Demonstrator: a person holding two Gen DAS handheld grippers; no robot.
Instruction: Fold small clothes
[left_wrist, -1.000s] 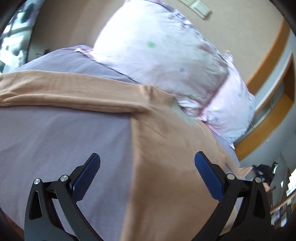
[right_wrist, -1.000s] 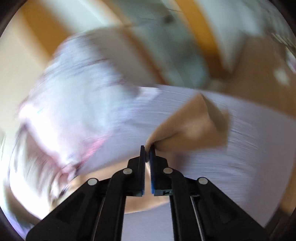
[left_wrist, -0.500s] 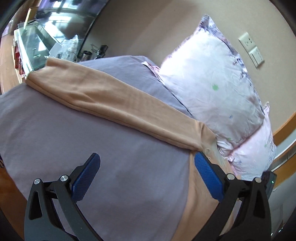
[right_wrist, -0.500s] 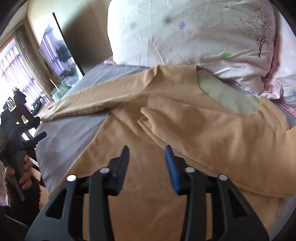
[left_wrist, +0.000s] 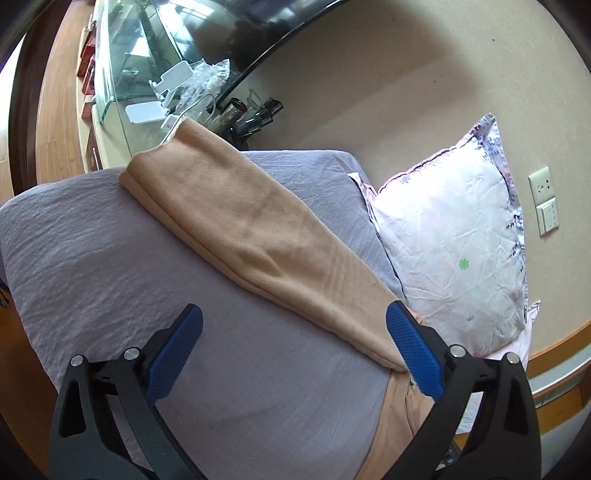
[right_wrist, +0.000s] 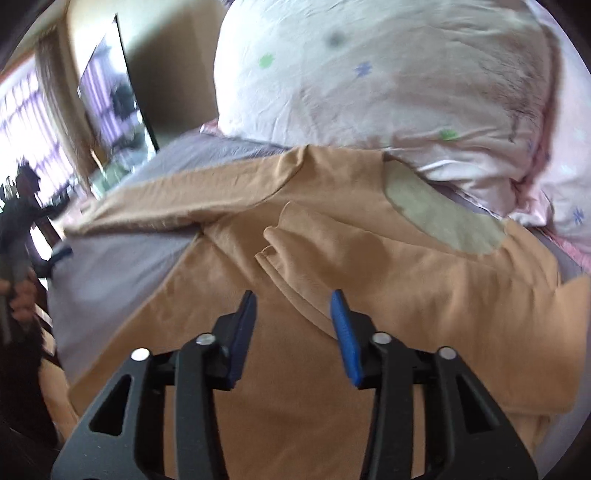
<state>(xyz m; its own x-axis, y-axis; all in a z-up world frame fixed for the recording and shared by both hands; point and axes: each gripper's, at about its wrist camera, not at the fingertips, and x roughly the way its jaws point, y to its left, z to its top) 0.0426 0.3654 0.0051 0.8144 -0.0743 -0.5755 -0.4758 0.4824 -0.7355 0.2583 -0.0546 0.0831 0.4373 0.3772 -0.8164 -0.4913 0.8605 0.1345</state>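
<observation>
The bed (left_wrist: 110, 266), under a lilac sheet, carries everything; at its head edge two pale floral pillows (right_wrist: 388, 85) lean against the wall, and the tan long-sleeved top (right_wrist: 303, 369) lies spread flat across the middle with its neckline (right_wrist: 443, 218) just touching the pillows; one sleeve (right_wrist: 369, 266) is already folded in over the chest, its cuff lying near the centre of the body; the other sleeve (left_wrist: 251, 236) is not yet folded, stretched straight out over the sheet towards the bed's far corner beside the glass TV stand (left_wrist: 122, 70).

By my judgement the fold is at an early stage: one sleeve in, the second sleeve and the body folds left to do.

The right gripper (right_wrist: 293, 328) hovers over the folded sleeve with its jaws apart and nothing between them; the left gripper (left_wrist: 295, 354) hangs over bare sheet close to where the outstretched sleeve joins the body, jaws spread wide and empty, and it looks placed to take that sleeve.
</observation>
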